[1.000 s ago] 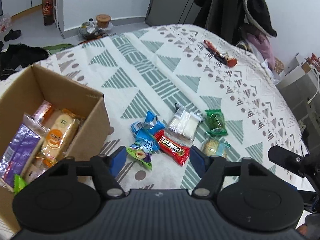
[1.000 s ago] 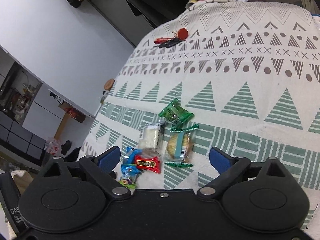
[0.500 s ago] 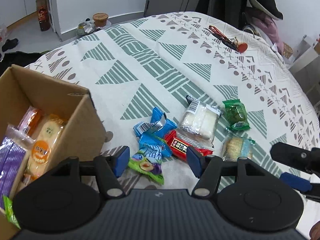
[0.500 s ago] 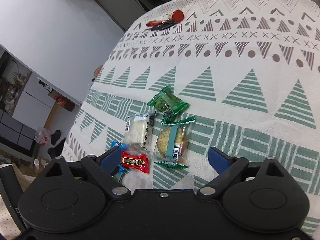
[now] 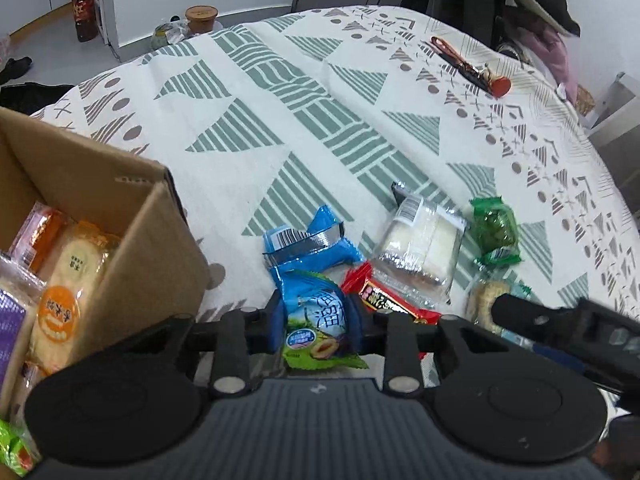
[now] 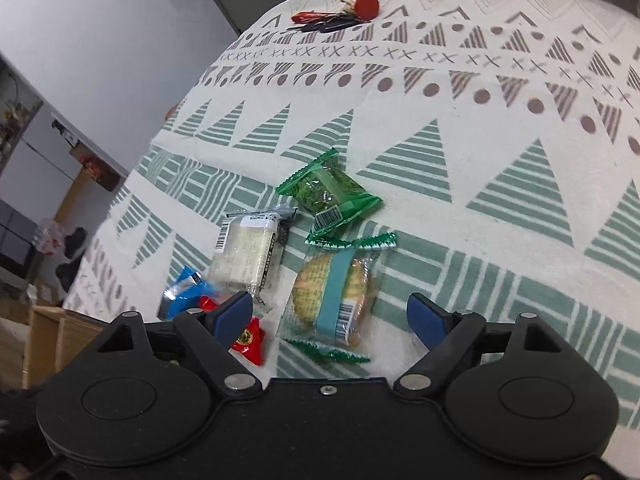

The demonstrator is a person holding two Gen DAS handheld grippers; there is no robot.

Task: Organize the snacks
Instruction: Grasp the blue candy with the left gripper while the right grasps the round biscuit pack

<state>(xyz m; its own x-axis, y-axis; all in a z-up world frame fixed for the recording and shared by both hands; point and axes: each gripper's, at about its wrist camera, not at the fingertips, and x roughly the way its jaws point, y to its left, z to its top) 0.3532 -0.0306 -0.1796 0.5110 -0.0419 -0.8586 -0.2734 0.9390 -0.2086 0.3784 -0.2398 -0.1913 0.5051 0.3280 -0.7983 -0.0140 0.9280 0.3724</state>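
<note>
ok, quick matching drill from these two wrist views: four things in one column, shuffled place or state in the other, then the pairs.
Things:
1. blue fruit-print packet
2. round biscuit pack
3. red key tag
4. orange-label rice cracker

Place or state:
A. inside the cardboard box
B. on the cloth between the open right claw fingers, not gripped
C. far across the patterned cloth, away from the snacks
D. pinched in the left claw

Pairs: 1-D, 2-B, 3-C, 4-A

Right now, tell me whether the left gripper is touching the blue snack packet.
Touching: the left wrist view shows the left gripper closed onto both sides of the blue snack packet.
</note>
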